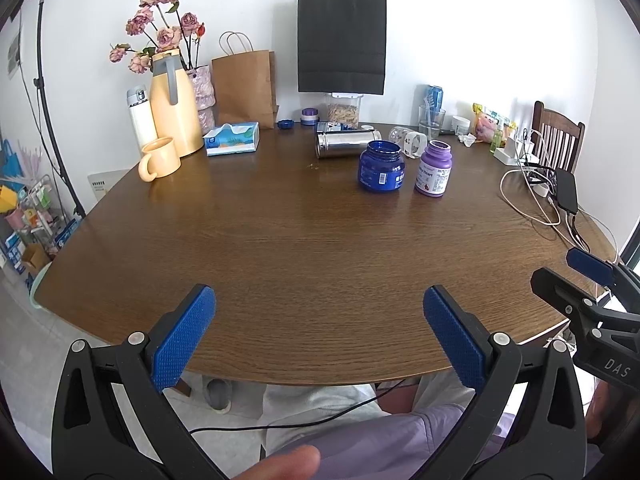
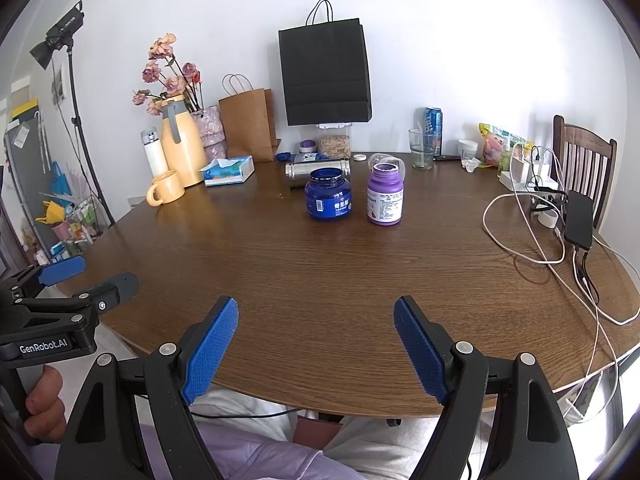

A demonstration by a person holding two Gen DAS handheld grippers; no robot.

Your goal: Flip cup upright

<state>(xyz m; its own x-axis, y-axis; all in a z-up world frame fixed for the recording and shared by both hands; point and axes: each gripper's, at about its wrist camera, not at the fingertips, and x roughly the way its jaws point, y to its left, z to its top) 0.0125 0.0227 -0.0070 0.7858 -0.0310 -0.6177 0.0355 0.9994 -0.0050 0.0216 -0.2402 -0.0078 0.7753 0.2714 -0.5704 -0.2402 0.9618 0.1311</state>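
A steel cup (image 1: 347,143) lies on its side at the far middle of the brown table (image 1: 300,248), behind a blue jar (image 1: 381,166); it also shows in the right wrist view (image 2: 316,173). A clear cup (image 1: 404,136) lies tipped beside it, behind a purple bottle (image 1: 434,168). My left gripper (image 1: 320,336) is open and empty over the near table edge. My right gripper (image 2: 316,350) is open and empty, also at the near edge. Both are far from the cups.
A yellow mug (image 1: 159,159), yellow jug (image 1: 174,102), tissue box (image 1: 232,139) and paper bags stand at the back left. Cables, chargers and a phone (image 2: 578,220) lie at the right. A chair (image 2: 584,164) stands beyond.
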